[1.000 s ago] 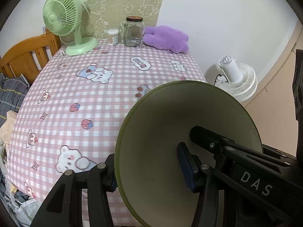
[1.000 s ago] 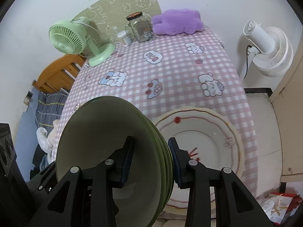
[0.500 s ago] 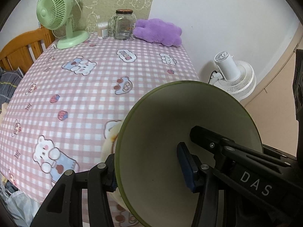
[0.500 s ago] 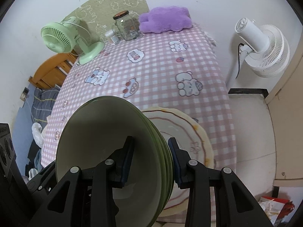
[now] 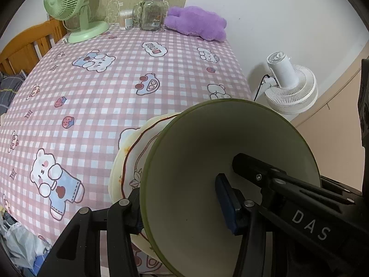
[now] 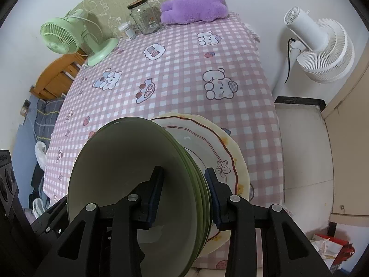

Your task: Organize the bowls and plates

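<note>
Left gripper (image 5: pixel 182 205) is clenched on the rim of a single green bowl (image 5: pixel 207 184), one finger inside, one outside. Right gripper (image 6: pixel 184 191) is clamped across a nested stack of green bowls (image 6: pixel 143 184), rim pinched between its pads. Both loads are tilted on edge above the cream plate (image 6: pixel 233 159), which lies on the checked tablecloth (image 5: pixel 103 97) at the near right corner of the table.

Hazards:
- A rim-only grip on several nested bowls invites slip; the inner bowls could slide out if tilted further.
- Lowered at this tilt, a bowl edge may strike the plate and chip it or nudge it.
- In the right wrist view, the plate sits close to the table edge at 3 o'clock, above bare floor.

Clearance: open cloth from 9 to 12 o'clock. The green fan (image 5: pixel 69 7), glass jar (image 5: pixel 152 11) and purple plush (image 5: pixel 196 23) stand well apart at 12 o'clock. The white fan (image 6: pixel 322 46) stands off the table at 2 o'clock.
</note>
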